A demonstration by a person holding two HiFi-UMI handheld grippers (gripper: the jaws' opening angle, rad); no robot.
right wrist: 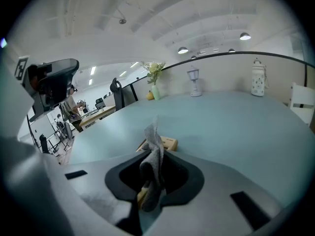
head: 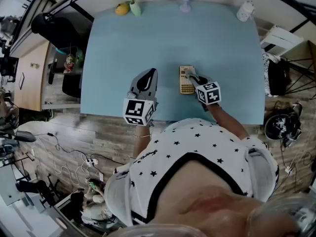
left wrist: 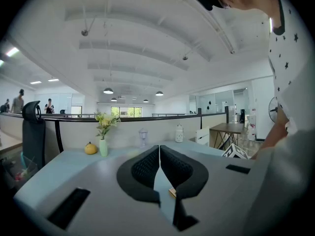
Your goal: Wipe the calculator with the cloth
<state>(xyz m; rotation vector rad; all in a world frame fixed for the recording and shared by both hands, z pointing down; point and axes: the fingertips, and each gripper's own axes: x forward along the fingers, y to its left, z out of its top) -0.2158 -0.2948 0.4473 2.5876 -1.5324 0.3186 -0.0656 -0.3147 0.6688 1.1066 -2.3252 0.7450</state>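
Grey cloth is pinched in the right gripper; judged soft, limp, light. Calculator is laid flat on the table beneath it; judged rigid, slide-prone, best steadied at an edge. Left gripper is clenched, empty.

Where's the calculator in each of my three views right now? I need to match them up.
Head view: calculator lies right of the table's centre, at the tip of the right tool.
Left gripper view: only a tan corner, likely the calculator, low between the jaws.
Right gripper view: calculator just past the jaws, partly behind the cloth.
Shared landmark: flower vase.
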